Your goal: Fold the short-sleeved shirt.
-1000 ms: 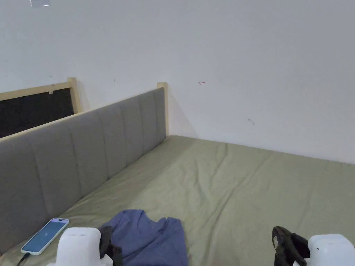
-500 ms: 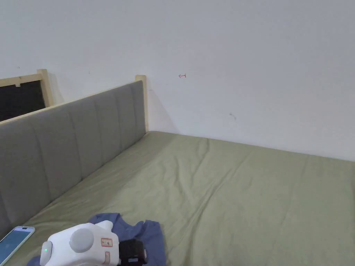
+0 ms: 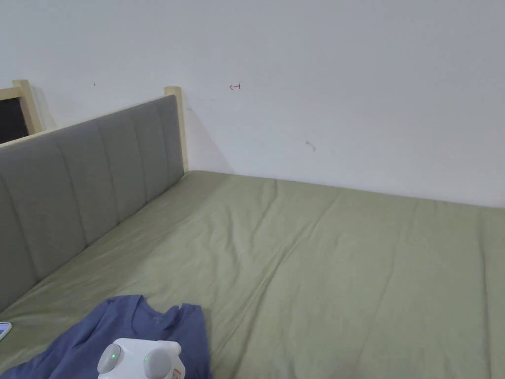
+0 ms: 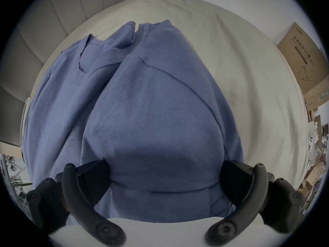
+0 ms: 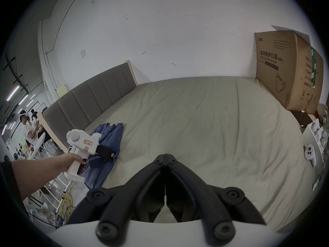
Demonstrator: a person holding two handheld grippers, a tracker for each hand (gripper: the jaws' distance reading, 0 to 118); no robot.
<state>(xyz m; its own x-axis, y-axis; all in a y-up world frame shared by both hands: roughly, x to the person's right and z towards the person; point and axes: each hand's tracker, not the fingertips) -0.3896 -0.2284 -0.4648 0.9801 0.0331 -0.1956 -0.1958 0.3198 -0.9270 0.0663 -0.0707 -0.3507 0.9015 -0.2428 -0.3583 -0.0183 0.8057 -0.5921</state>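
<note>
Bed (image 3: 345, 276): green sheet, grey padded headboard (image 3: 89, 168) at 9 o'clock, white wall at 12. Cardboard box (image 5: 288, 69) stood at the far right corner, well apart from the work. Phone (image 3: 4, 329): edge visible beside the headboard. Short-sleeved shirt (image 3: 148, 330): blue, crumpled, at 7 o'clock on the sheet. Left gripper (image 4: 164, 181): above the shirt, jaws spread wide, cloth bulging between them. Right gripper (image 5: 165, 155): jaws closed, empty, over bare sheet.

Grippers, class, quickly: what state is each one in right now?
Left gripper: open, jaws wide apart over the blue shirt, not pinching it.
Right gripper: shut, holding nothing.
</note>
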